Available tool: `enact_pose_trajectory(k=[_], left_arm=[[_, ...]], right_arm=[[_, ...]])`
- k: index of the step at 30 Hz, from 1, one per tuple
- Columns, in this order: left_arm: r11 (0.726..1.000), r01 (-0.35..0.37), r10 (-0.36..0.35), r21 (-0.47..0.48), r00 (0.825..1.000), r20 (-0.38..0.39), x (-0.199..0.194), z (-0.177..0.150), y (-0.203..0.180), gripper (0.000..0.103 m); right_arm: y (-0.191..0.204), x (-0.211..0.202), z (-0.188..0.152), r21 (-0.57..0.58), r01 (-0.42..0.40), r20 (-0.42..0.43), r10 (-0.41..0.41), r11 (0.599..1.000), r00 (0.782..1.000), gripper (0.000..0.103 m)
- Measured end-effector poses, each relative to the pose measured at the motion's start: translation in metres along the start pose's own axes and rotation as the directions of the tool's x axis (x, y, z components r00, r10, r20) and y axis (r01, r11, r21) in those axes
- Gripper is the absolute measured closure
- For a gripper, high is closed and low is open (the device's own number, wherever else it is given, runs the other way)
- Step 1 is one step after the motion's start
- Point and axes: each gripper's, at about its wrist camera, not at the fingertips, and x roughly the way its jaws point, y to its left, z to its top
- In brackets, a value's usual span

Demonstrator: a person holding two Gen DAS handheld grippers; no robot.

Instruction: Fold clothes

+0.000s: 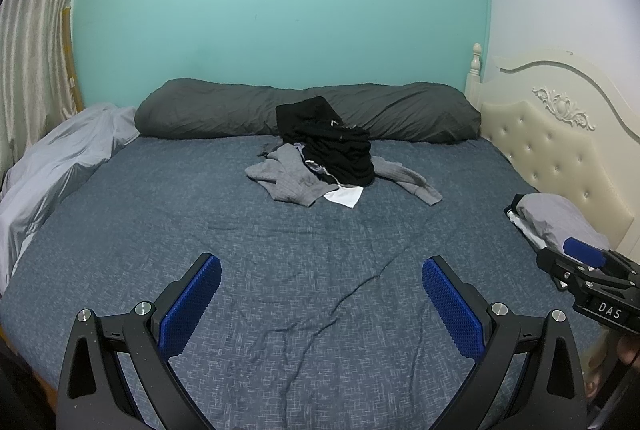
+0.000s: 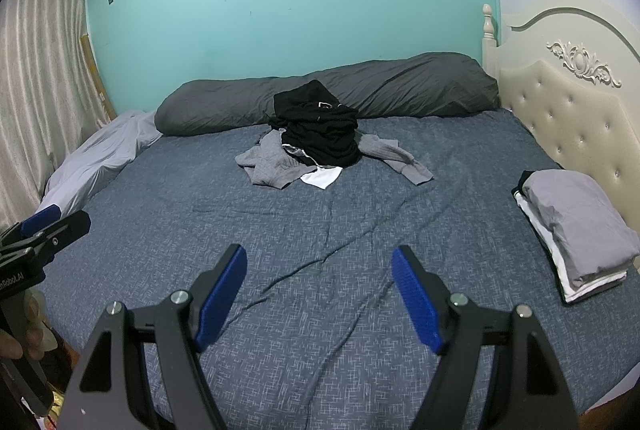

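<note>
Blue-grey crosshatched cotton covers the bed (image 2: 320,270), creased and soft. At its far middle lies a heap of clothes (image 2: 316,145): limp black knit over ribbed grey, light and floppy, best pinched at a grey sleeve (image 2: 404,161). A folded stack (image 2: 576,230) sits right. Left gripper (image 1: 322,304) and right gripper (image 2: 319,300) hover wide, empty.

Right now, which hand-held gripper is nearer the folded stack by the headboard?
Right. The right hand-held gripper hovers open over the sheet with the folded stack just off to its right. The left hand-held gripper, also open, sits farther left, with the right one between it and the stack.
</note>
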Motion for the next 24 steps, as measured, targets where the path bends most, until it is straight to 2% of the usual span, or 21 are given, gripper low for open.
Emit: enact_pose_trajectory(k=[13, 24], left_arm=[[1.000, 0.000, 0.000, -0.007, 1.000, -0.021, 0.022, -0.004, 0.004, 0.000], [1.000, 0.022, -0.023, -0.020, 0.998, -0.054, 0.070, -0.003, 0.014, 0.000]], right_arm=[[-0.003, 0.015, -0.003, 0.009, -0.009, -0.020, 0.009, 1.000, 1.000, 0.027], [-0.016, 0.057, -0.010, 0.019, 0.006, -0.079, -0.004, 1.000, 0.997, 0.027]])
